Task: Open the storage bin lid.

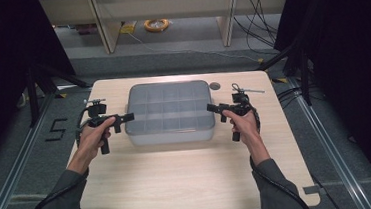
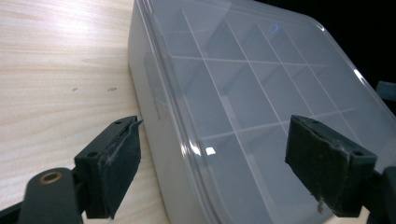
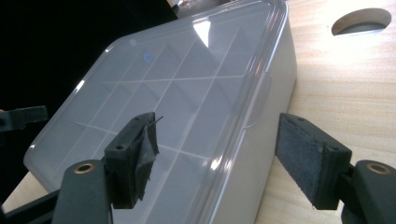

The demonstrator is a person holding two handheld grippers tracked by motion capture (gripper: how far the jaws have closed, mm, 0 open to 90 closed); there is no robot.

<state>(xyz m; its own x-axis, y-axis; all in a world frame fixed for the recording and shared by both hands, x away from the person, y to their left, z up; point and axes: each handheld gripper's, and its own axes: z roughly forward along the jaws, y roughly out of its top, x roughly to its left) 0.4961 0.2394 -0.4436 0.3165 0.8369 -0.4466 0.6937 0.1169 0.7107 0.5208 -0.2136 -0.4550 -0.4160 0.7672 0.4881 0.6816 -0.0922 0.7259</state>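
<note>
clear plastic organiser box [image 1: 170,111] with lid on sits mid worktop [image 1: 179,180], a little toward the far edge; grid of compartments shows through the lid, contents look empty but the plastic is frosted so hard to say. left gripper [image 1: 128,117] is at the box's left end, right gripper [image 1: 211,107] at its right end, each held in a hand [image 1: 95,137] and pointing inward at the box. left gripper view: fingers [image 2: 114,165] spread wide, one over the worktop beside the box wall, the other over the lid, nothing gripped. right gripper view: fingers [image 3: 135,156] also wide apart, straddling the box's edge, one above the lid, one out over the wood, pads not pressing on it. round hole [image 1: 214,86] in the worktop just beyond the box's far right corner.
</note>
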